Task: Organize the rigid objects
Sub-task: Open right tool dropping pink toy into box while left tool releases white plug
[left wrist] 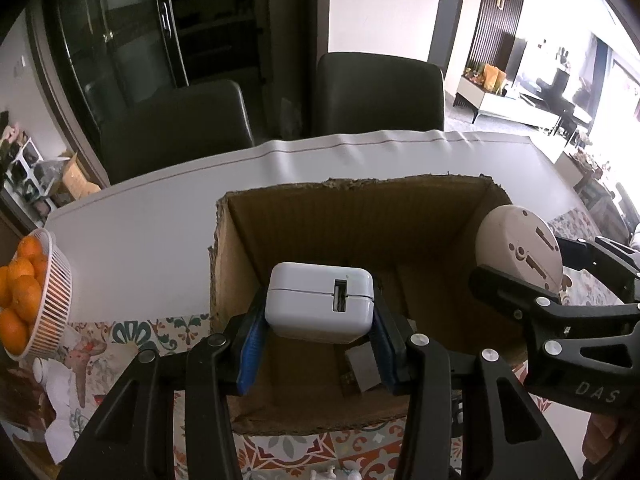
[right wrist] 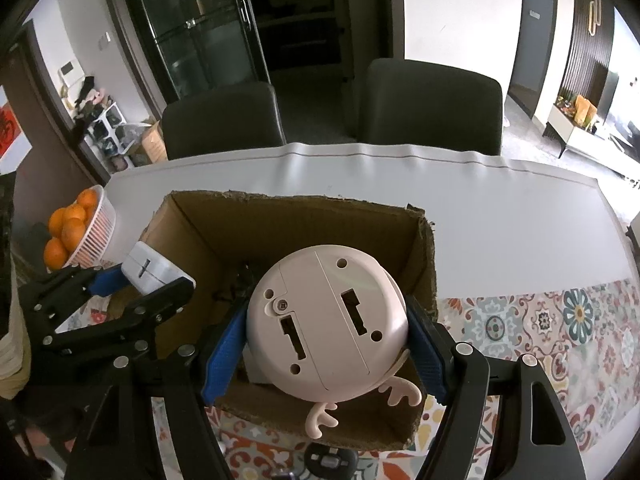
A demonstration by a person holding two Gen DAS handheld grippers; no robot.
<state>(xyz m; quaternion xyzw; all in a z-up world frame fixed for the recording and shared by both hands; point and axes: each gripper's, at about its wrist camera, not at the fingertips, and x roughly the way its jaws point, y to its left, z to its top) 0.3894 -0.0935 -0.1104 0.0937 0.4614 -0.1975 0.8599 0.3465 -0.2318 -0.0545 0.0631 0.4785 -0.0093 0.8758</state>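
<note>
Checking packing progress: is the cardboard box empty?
Not empty. The left wrist view shows a grey block lying on the floor of the cardboard box, below the held white charger.

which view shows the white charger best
The left wrist view: the charger sits centred between the left gripper's pads, its slot facing the camera. The right wrist view shows it only small, at the left edge.

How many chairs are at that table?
2, both dark and pushed in at the table's far side: one chair on the left, the other chair on the right. Any on the near side would be out of view.
</note>
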